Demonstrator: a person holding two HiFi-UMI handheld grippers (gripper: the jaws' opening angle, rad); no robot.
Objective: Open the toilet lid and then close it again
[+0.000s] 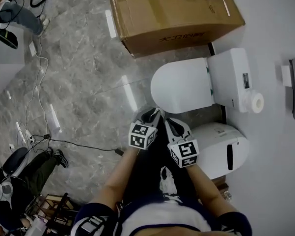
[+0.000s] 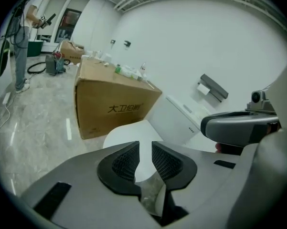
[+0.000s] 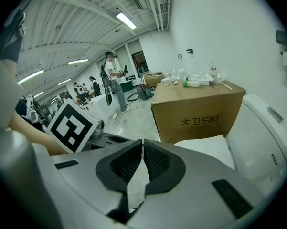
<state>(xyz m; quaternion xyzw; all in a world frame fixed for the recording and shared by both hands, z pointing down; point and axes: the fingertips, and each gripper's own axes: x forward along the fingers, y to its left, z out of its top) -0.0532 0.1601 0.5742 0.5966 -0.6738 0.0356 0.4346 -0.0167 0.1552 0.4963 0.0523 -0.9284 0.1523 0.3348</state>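
Note:
The white toilet has its lid [image 1: 180, 90] down flat, and the tank [image 1: 230, 78] stands behind it against the wall. My left gripper [image 1: 154, 113] hovers just short of the lid's front edge. Its jaws stand apart with nothing between them, and through the gap of the left gripper [image 2: 144, 150] the lid [image 2: 129, 132] shows ahead. My right gripper [image 1: 171, 125] sits beside it, a little nearer to me, shut and empty. In the right gripper view the right gripper [image 3: 142, 150] has its pads together, with the lid [image 3: 205, 147] ahead to the right.
A large cardboard box [image 1: 172, 14] with small items on top stands on the floor beyond the toilet. A white rounded unit [image 1: 221, 149] lies right of my grippers. A paper roll [image 1: 256, 103] sits by the tank. Cables [image 1: 39, 82] trail over the marble floor at left.

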